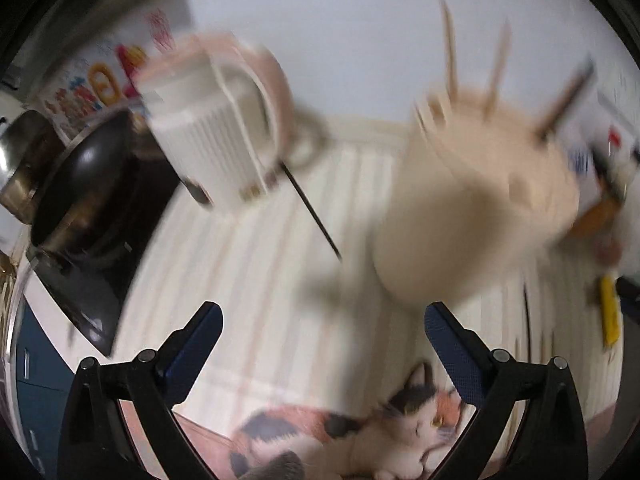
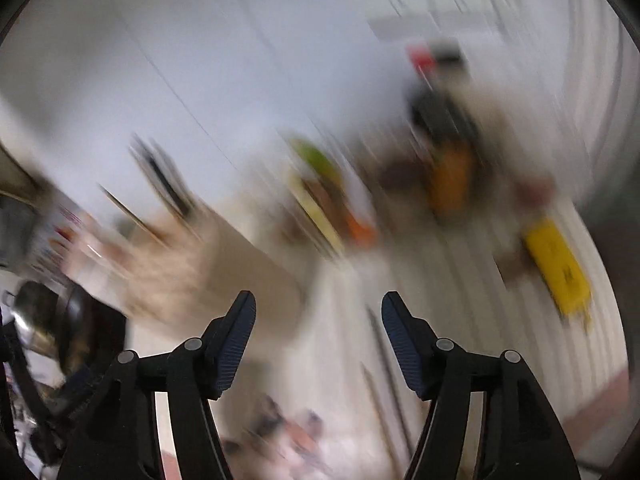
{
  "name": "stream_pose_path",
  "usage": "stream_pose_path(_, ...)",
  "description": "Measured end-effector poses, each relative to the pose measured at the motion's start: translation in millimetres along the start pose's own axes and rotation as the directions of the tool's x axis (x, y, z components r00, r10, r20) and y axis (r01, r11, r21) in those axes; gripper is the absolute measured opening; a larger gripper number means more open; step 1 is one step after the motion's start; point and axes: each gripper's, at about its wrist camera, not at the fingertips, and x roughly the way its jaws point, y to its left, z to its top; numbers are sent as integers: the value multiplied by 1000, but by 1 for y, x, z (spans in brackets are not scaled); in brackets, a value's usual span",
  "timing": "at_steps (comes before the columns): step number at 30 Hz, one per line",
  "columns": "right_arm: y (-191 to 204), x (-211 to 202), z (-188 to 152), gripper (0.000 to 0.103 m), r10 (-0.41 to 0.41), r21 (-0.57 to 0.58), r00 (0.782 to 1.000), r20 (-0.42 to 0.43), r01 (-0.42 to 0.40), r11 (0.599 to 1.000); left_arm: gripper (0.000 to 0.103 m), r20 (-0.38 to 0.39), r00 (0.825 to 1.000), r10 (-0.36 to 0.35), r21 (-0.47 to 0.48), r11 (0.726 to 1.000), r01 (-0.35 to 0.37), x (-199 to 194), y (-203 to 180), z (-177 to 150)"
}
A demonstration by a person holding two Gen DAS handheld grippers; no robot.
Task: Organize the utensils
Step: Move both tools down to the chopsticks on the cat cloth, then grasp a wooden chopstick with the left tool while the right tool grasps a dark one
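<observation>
The left wrist view is blurred. A beige utensil holder [image 1: 480, 184] stands on the striped cloth with wooden handles [image 1: 452, 52] sticking up out of it. A thin dark stick [image 1: 312, 212] lies on the cloth to its left. My left gripper [image 1: 322, 320] is open, just below and left of the holder, with nothing between its fingers. The right wrist view is heavily smeared. The same holder [image 2: 208, 264] shows at the left with dark handles in it, and thin utensils [image 2: 384, 380] lie on the cloth. My right gripper [image 2: 319, 312] is open and holds nothing.
A white kettle with a pink lid [image 1: 216, 128] stands at the back left, beside a black pan [image 1: 92, 184] on a stove. A yellow item [image 2: 556, 268], an orange one [image 2: 448, 176] and other clutter lie at the right. The cloth bears a cat print [image 1: 400, 432] near me.
</observation>
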Motion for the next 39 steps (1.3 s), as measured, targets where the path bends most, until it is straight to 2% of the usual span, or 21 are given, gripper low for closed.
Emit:
stream_pose_path(1, -10, 12, -8, 45, -9, 6, 999, -45, 9, 1000, 103, -36, 999, 2, 18, 1000, -2, 11, -8, -8)
stream_pose_path(3, -28, 45, -27, 36, -42, 1, 987, -158, 43, 999, 103, -97, 995, 8, 61, 998, -2, 32, -25, -21)
stream_pose_path(5, -42, 73, -44, 32, -67, -11, 969, -236, 67, 998, 103, -148, 989, 20, 105, 994, -5, 49, -42, -33)
stream_pose_path(9, -56, 118, -71, 32, -112, -50, 933, -342, 101, 994, 103, -220, 975, 34, 168, 986, 3, 68, -71, -56)
stream_pose_path(10, -57, 125, -76, 26, -123, -71, 923, -364, 104, 992, 103, -235, 971, 31, 180, 984, 12, 71, -79, -61)
stream_pose_path(12, -61, 133, -87, 6, -146, -100, 912, -383, 116, 988, 102, -263, 965, 13, 198, 979, 41, 74, -97, -69)
stream_pose_path(14, -65, 128, -89, 5, -190, -119, 909, -370, 157, 980, 101, -295, 955, -32, 205, 974, 96, 74, -116, -73)
stream_pose_path(17, -91, 118, -92, 5, -167, -39, 910, -379, 165, 986, 98, -356, 925, -134, 171, 963, 206, 77, -149, -75)
stream_pose_path(18, -102, 114, -93, 5, -174, -24, 908, -381, 179, 984, 89, -375, 913, -161, 158, 959, 234, 79, -158, -76)
stream_pose_path(19, -108, 111, -94, 5, -180, -18, 907, -380, 187, 982, 80, -390, 904, -174, 157, 955, 252, 82, -171, -77)
stream_pose_path(22, -128, 104, -98, 5, -177, 5, 905, -387, 194, 981, 75, -410, 896, -172, 180, 948, 264, 94, -200, -80)
stream_pose_path(23, -133, 102, -100, 5, -179, 10, 905, -386, 198, 980, 70, -415, 895, -166, 185, 947, 261, 97, -205, -81)
stream_pose_path(24, -138, 100, -101, 5, -177, 20, 906, -385, 199, 980, 55, -423, 894, -149, 199, 947, 252, 103, -214, -83)
stream_pose_path(26, -147, 96, -104, 5, -171, 38, 908, -383, 201, 979, 43, -391, 913, -114, 240, 945, 221, 103, -224, -83)
stream_pose_path(27, -155, 94, -106, 5, -168, 49, 909, -382, 202, 978, 33, -372, 924, -87, 277, 940, 200, 102, -229, -83)
stream_pose_path(28, -159, 91, -106, 5, -163, 60, 910, -382, 200, 978, 9, -357, 930, -92, 299, 932, 207, 100, -233, -84)
stream_pose_path(30, -162, 86, -107, 5, -160, 68, 910, -383, 201, 977, 5, -348, 934, -79, 322, 926, 198, 101, -232, -84)
stream_pose_path(33, -162, 85, -108, 6, -156, 68, 910, -384, 197, 978, 4, -303, 953, -14, 377, 917, 133, 102, -212, -85)
stream_pose_path(35, -159, 85, -110, 5, -146, 59, 910, -388, 183, 981, 4, -297, 955, 8, 373, 921, 109, 104, -192, -84)
stream_pose_path(39, -131, 91, -119, 5, -119, 9, 906, -406, 134, 991, 4, -303, 951, 58, 314, 948, 42, 107, -130, -82)
